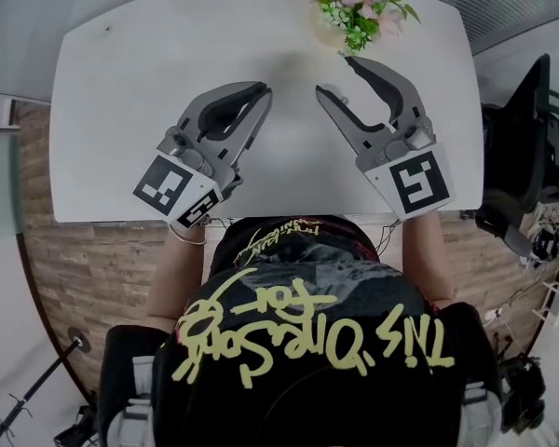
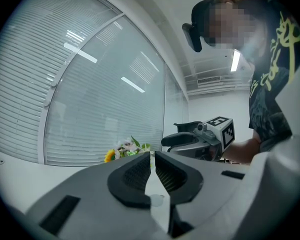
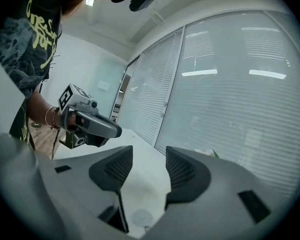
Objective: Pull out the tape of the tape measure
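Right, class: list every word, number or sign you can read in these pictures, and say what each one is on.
"This One Song for" (my best reading, upside down in the head view): large yellow script on the person's black shirt.
Small yellow print near the shirt's collar: too small to read.
Left marker cube, right marker cube: square black-and-white patterns, no words.

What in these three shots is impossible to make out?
- Flowers: in the head view the top edge cuts them off; in the left gripper view that gripper's jaws partly hide them.
- Dark gear: at the head view's right edge, too dark and cut off to name.
- Tape measure: shows in no view.
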Available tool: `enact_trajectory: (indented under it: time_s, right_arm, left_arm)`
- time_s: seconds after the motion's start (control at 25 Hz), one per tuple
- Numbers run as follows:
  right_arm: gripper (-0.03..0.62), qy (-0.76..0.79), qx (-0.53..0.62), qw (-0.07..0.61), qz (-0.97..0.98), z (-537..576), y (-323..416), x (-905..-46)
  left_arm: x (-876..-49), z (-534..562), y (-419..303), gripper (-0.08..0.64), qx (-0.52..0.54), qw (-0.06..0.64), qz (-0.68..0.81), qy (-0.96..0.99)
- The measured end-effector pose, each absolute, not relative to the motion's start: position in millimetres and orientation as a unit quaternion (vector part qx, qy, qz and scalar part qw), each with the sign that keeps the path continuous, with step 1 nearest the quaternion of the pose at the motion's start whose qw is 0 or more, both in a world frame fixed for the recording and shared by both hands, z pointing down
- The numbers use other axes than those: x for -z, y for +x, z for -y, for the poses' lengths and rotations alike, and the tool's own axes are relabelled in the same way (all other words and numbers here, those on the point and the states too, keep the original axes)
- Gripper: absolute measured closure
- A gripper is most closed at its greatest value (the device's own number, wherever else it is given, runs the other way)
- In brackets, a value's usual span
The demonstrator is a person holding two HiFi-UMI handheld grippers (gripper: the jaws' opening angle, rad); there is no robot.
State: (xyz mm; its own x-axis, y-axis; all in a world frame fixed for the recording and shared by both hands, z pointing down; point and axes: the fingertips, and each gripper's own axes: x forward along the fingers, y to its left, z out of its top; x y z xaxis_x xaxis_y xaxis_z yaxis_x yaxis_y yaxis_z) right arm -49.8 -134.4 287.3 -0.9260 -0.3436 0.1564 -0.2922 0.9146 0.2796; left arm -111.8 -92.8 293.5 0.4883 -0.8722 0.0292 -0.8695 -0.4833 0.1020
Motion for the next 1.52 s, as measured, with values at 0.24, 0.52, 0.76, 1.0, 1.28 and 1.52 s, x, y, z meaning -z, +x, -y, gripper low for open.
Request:
enact_trajectory:
  time_s: [0.24,0.52,0.76,1.0,1.28,1.52]
  right_arm:
    - [0.383,0.155,0.101,0.085,0.979,128.9,-43.4,-282.8]
    - [0.43,0.155,0.094,0.075,0.981,122.6,-33.8,-282.4]
    - [0.482,0.159,0.089,0.069,0.981,119.1,-27.8,-283.5]
    - [0.537,0.165,0.085,0.066,0.98,119.5,-23.5,-282.0]
    - [0.558,0.172,0.078,0.061,0.98,119.8,-16.2,-282.8]
    - [0.571,0.173,0.072,0.055,0.981,118.6,-11.9,-281.3]
  left_arm:
    - [-287.7,93.3,-105.9,0.538,0.016,0.044,0.497,0.866]
    - [-282.8,94.0,-93.3,0.538,0.013,0.035,0.484,0.874]
    - [-283.6,92.3,-84.7,0.538,0.005,0.032,0.478,0.878]
    - [-283.2,91.4,-83.1,0.538,0.008,0.031,0.478,0.878]
    - [-283.2,92.6,-75.8,0.538,0.011,0.03,0.474,0.88]
    - [-281.3,91.4,-72.5,0.545,0.014,0.03,0.474,0.88]
